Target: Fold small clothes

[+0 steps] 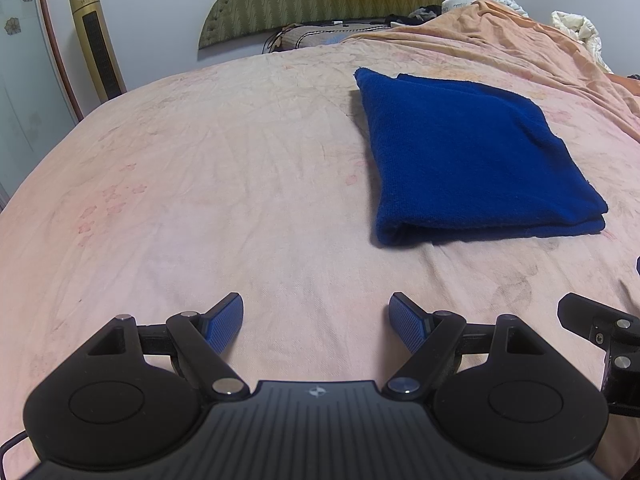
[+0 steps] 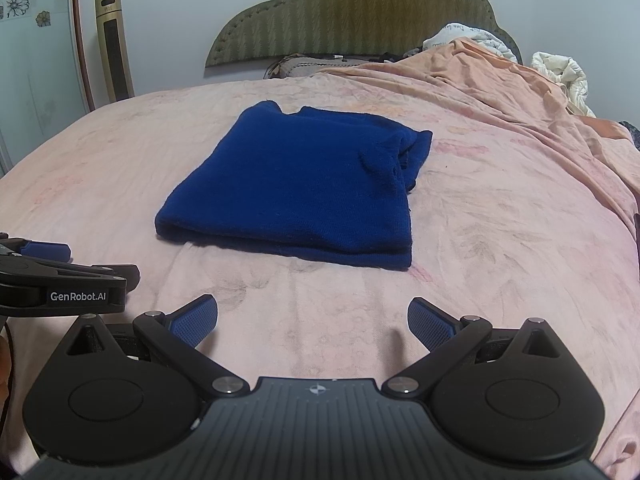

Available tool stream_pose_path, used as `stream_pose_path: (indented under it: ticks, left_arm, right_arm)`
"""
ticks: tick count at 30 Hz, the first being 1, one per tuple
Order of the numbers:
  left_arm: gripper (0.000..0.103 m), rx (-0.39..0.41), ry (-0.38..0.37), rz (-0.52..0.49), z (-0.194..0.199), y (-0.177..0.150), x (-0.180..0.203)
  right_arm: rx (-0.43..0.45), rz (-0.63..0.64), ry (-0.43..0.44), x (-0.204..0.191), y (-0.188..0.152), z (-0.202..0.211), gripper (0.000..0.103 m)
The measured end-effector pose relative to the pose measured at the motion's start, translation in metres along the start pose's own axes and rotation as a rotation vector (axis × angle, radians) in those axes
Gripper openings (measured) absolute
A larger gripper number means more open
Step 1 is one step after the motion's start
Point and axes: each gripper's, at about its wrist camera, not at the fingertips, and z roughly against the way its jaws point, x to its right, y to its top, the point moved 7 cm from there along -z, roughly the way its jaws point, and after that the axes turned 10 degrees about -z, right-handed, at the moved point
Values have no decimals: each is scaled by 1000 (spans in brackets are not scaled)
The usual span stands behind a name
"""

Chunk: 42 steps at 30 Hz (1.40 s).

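Observation:
A dark blue knit garment (image 1: 472, 156) lies folded into a thick rectangle on the pink bedsheet (image 1: 200, 200); it also shows in the right wrist view (image 2: 296, 188), with a bunched sleeve at its far right corner. My left gripper (image 1: 316, 320) is open and empty, hovering over bare sheet, nearer than the garment and to its left. My right gripper (image 2: 312, 320) is open and empty, just in front of the garment's near edge. The left gripper's body (image 2: 60, 280) shows at the left of the right wrist view.
A green padded headboard (image 2: 360, 12) and a pillow stand at the far end. A rumpled orange blanket (image 2: 520, 88) and white bedding (image 2: 560, 72) lie on the bed's right side. A gold tower fan (image 2: 114, 44) stands at the left by the wall.

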Motion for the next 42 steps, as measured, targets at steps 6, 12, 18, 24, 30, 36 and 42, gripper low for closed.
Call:
stream_pose_path:
  ticks: [6,12,18,24,30,36,42]
  left_arm:
    - [80,1,1,-2,0,0,0]
    - [80,4,3,-3,2,1,0]
    - [80,7,7,-6,3,1,-1]
    - [80,8,8,-6,4,1,0]
    - [80,8,9,-8,4,1,0]
    - [80,9,10,-8,5,1,0]
    - [80,10,13,-11,5,1,-1]
  right_arm:
    - [1,0,1,0,0,0,103]
    - [4,-1,2,0,1,3,103]
    - [8,-3,2,-1,2,5,103]
    - [8,-3,3,-1,2,5,103]
    - [9,-3,3,-1,1,5,103]
    - [9,-2,4,-1,1,5,103]
    - [11,1,5,-4,2,5,103]
